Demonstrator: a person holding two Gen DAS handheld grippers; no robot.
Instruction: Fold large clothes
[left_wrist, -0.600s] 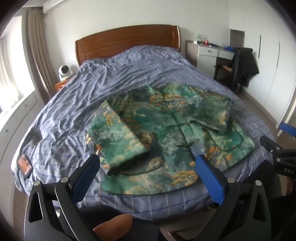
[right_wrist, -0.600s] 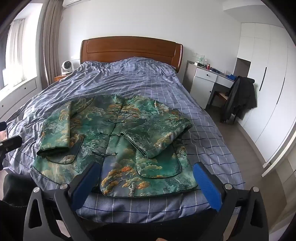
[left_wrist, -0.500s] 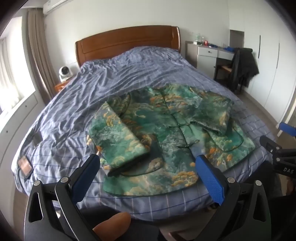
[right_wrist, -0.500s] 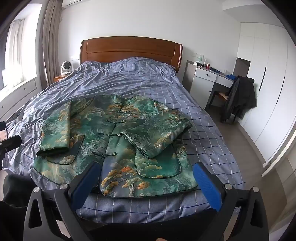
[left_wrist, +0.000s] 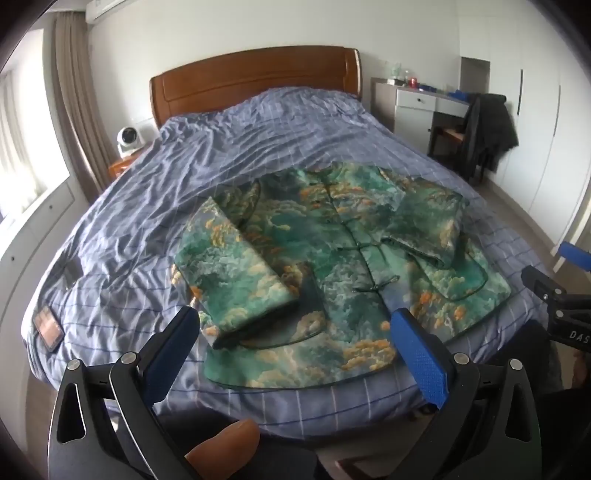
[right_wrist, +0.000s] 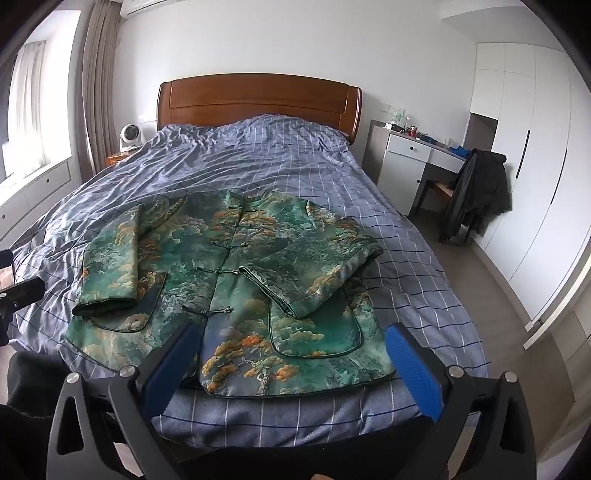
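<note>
- Nothing much has moved since the earlier frames; both grippers hover at the bed's (right_wrist: 424, 266) foot.
- Left gripper (left_wrist: 295, 343) gapes empty.
- Right gripper (right_wrist: 291, 360) likewise.
- Jacket (right_wrist: 236, 273) lies flat, both sleeves folded inward.

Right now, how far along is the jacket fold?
Done: both sleeves lie folded in over the green jacket on the bed. In hand: nothing; left gripper and right gripper hover open near the hem. Left: folding the body.
</note>
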